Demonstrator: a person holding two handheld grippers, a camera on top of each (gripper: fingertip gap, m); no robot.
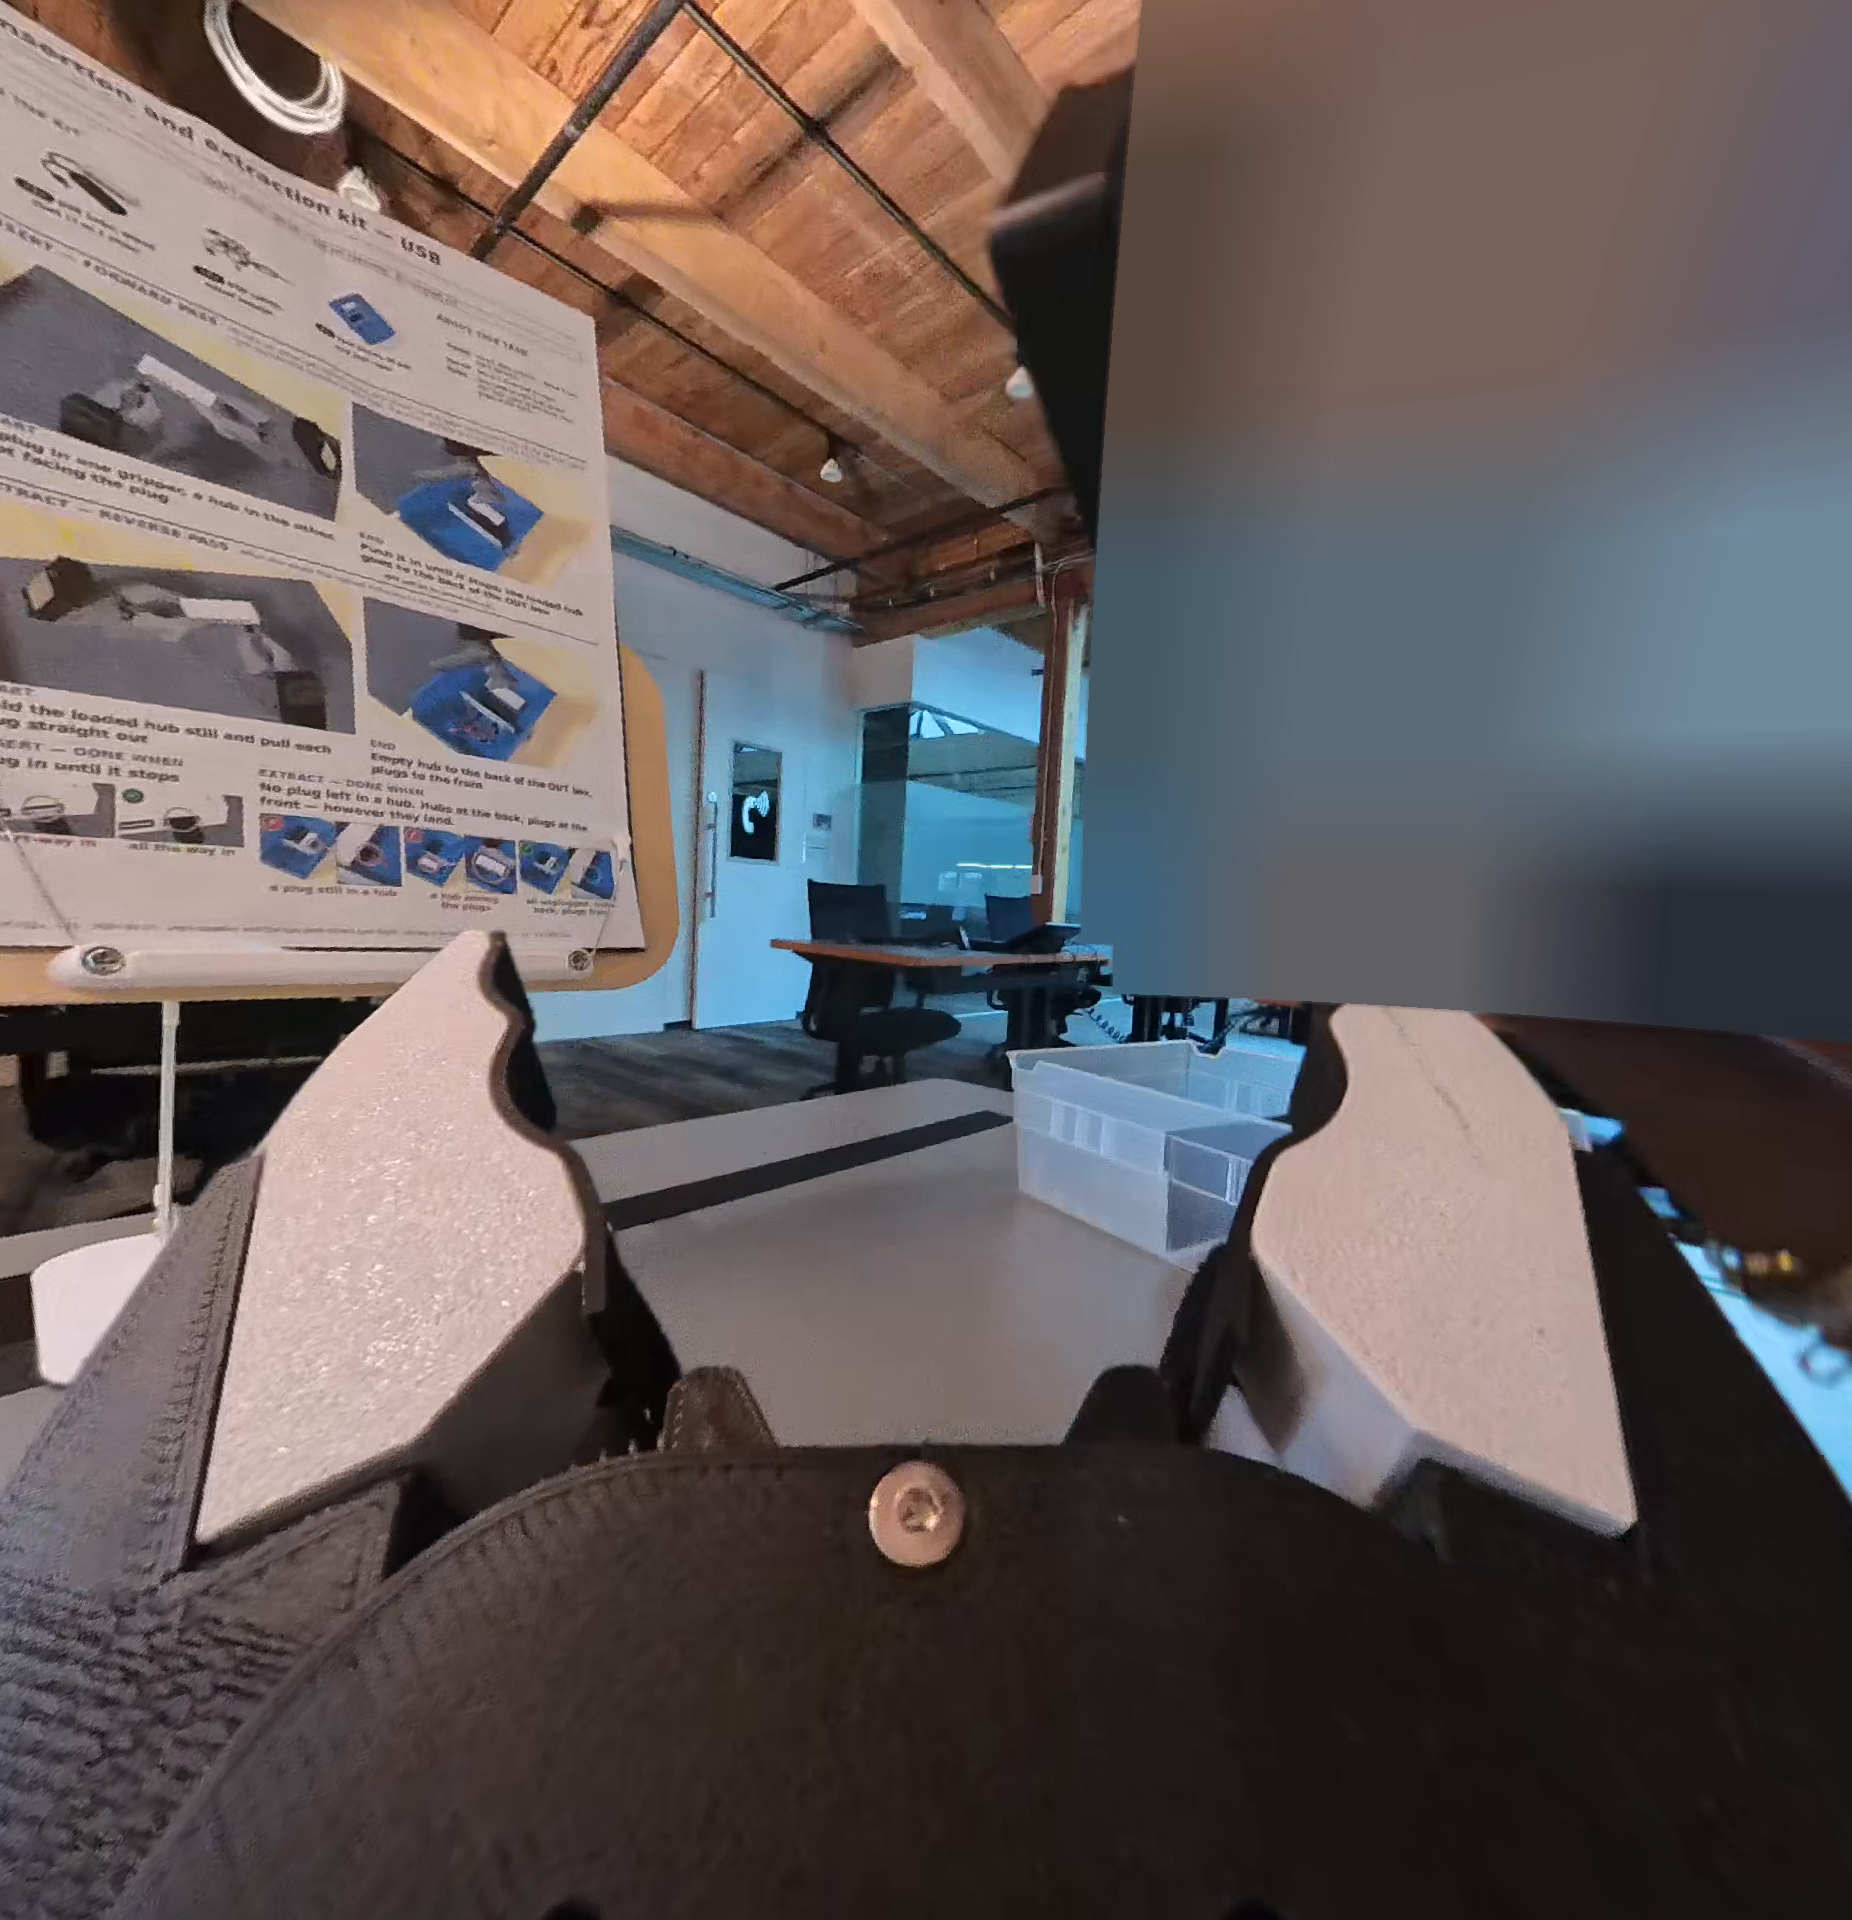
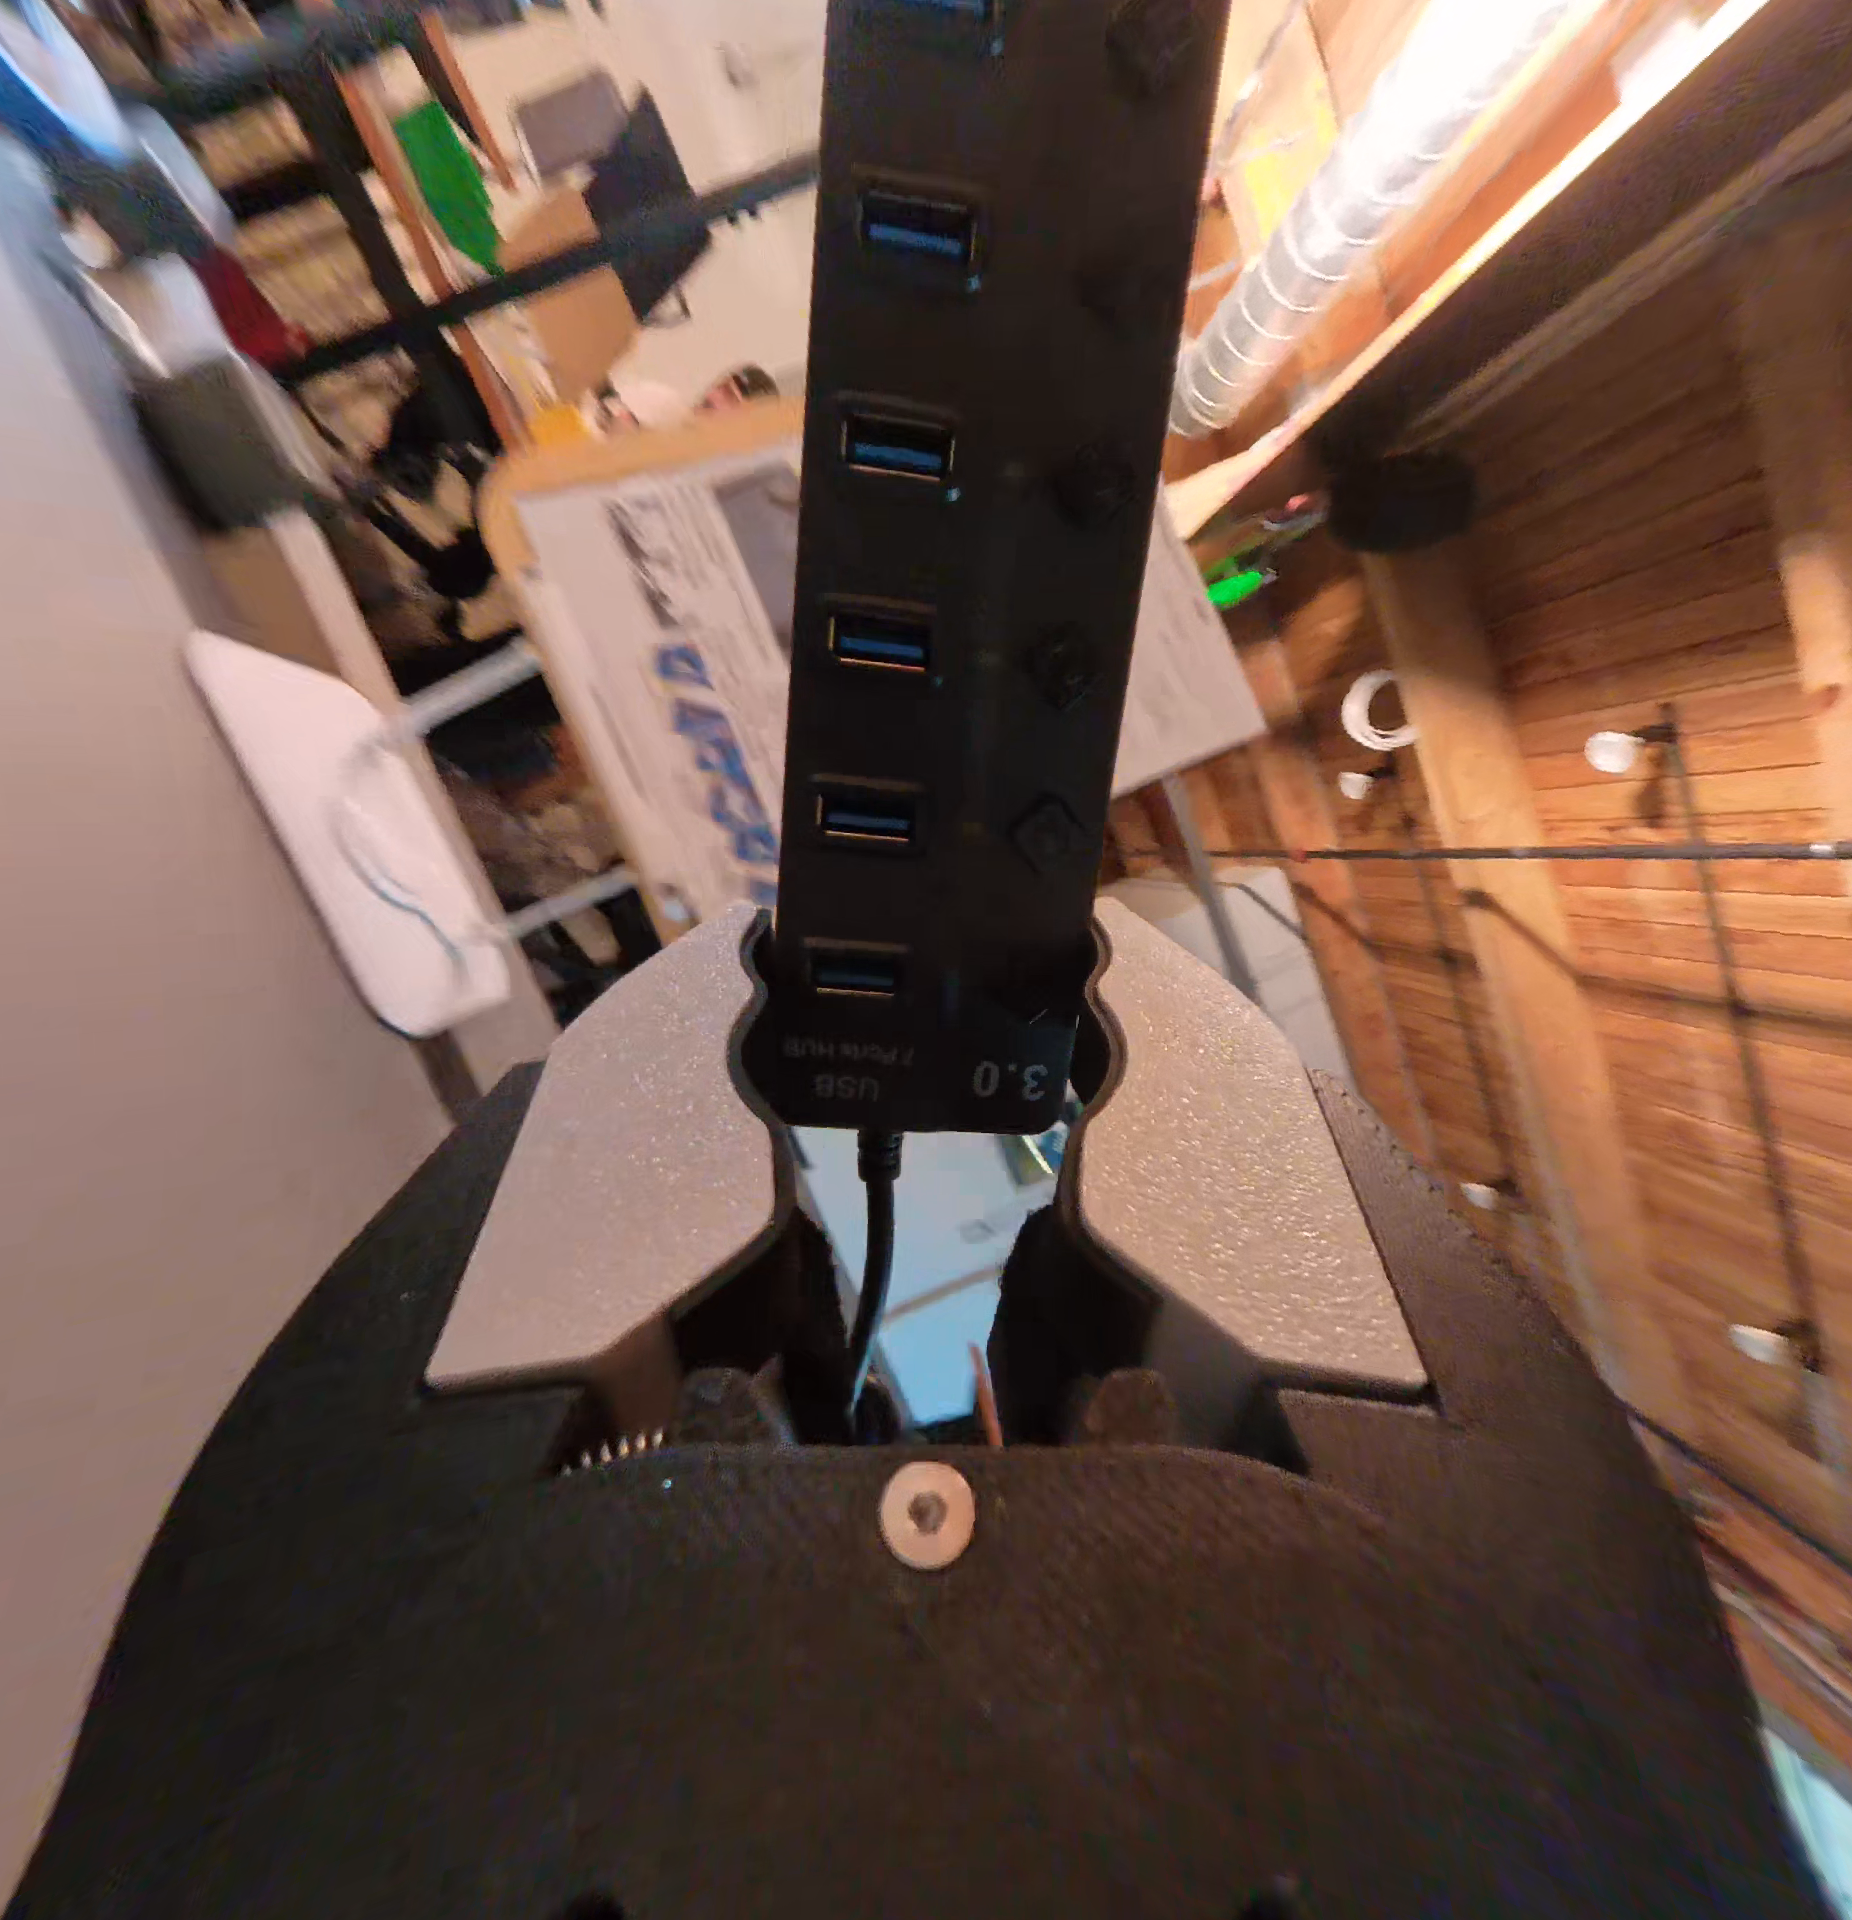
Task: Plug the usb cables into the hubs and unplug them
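Hub: far end cut off by the top edge; empty ports visible only up to that cut.
Hub cable: drops behind the right tool; its run is hidden.
Clear bin: right part hidden behind a finger of the left tool.
Shelving: motion-blurred; contents unreadable.

The left gripper has its jaws spread wide, with nothing between its pale grey fingers, and looks out roughly level, tipped slightly upward. The right gripper is tilted steeply (its view is rolled well off level) and its jaws are drawn in close, the notched tips of its fingers pressing both sides of a black hub near its cabled end.
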